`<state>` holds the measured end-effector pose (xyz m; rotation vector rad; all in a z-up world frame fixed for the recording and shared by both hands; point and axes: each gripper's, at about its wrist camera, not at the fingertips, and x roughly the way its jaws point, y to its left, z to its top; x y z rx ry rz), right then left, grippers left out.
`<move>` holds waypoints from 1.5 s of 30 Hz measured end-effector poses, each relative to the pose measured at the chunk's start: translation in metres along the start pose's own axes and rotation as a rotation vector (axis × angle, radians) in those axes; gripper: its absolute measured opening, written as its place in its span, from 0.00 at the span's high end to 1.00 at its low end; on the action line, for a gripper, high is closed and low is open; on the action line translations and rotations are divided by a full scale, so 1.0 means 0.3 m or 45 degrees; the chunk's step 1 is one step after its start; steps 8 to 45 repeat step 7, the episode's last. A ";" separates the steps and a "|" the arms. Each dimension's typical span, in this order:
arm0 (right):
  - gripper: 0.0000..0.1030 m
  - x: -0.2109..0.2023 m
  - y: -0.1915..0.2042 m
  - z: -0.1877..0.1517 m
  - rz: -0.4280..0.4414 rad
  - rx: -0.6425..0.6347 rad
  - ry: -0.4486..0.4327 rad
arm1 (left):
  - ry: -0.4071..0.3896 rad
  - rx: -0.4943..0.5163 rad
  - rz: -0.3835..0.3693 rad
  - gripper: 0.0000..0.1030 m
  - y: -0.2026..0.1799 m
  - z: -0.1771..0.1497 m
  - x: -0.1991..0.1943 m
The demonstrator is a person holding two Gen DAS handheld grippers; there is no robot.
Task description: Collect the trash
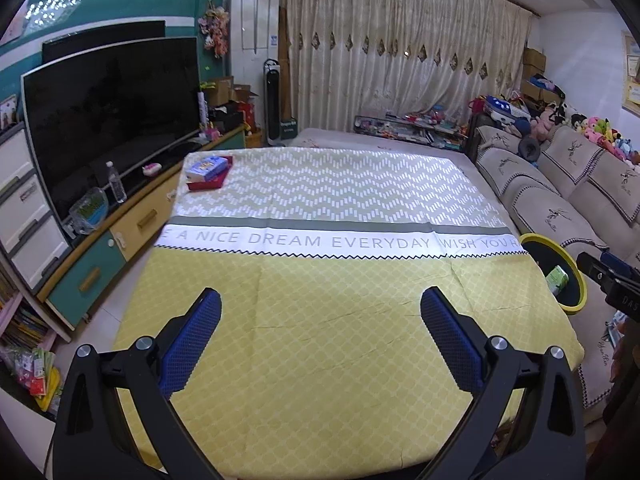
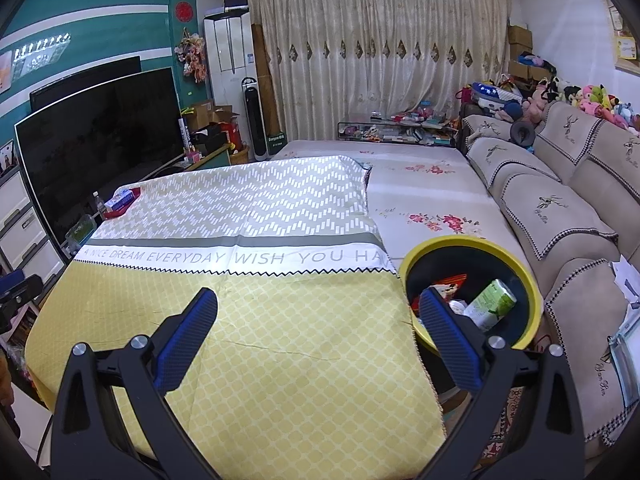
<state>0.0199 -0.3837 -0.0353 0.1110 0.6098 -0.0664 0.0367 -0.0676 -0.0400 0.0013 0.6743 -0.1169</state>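
Note:
A yellow-rimmed dark bin [image 2: 532, 292] stands at the table's right edge, holding a green and white carton [image 2: 490, 304] and a red wrapper [image 2: 450, 282]. The bin [image 1: 578, 304] and carton [image 1: 557, 279] also show in the left wrist view. My left gripper [image 1: 320, 316] is open and empty above the yellow tablecloth [image 1: 320, 360]. My right gripper [image 2: 318, 316] is open and empty near the table's right side, its right finger in front of the bin. A blue tissue pack on a red box [image 1: 208, 174] lies at the table's far left corner.
A TV [image 1: 112, 112] on a low cabinet runs along the left. A sofa [image 2: 560, 208] with cushions and plush toys runs along the right. A flowered mattress [image 2: 420, 196] lies beyond the table. Curtains close the back wall.

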 end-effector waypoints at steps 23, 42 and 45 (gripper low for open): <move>0.06 0.209 0.040 0.100 -0.002 -0.047 0.072 | 0.071 0.013 0.079 0.05 0.064 0.120 0.254; 0.06 0.209 0.040 0.100 -0.002 -0.047 0.072 | 0.071 0.013 0.079 0.05 0.064 0.120 0.254; 0.06 0.209 0.040 0.100 -0.002 -0.047 0.072 | 0.071 0.013 0.079 0.05 0.064 0.120 0.254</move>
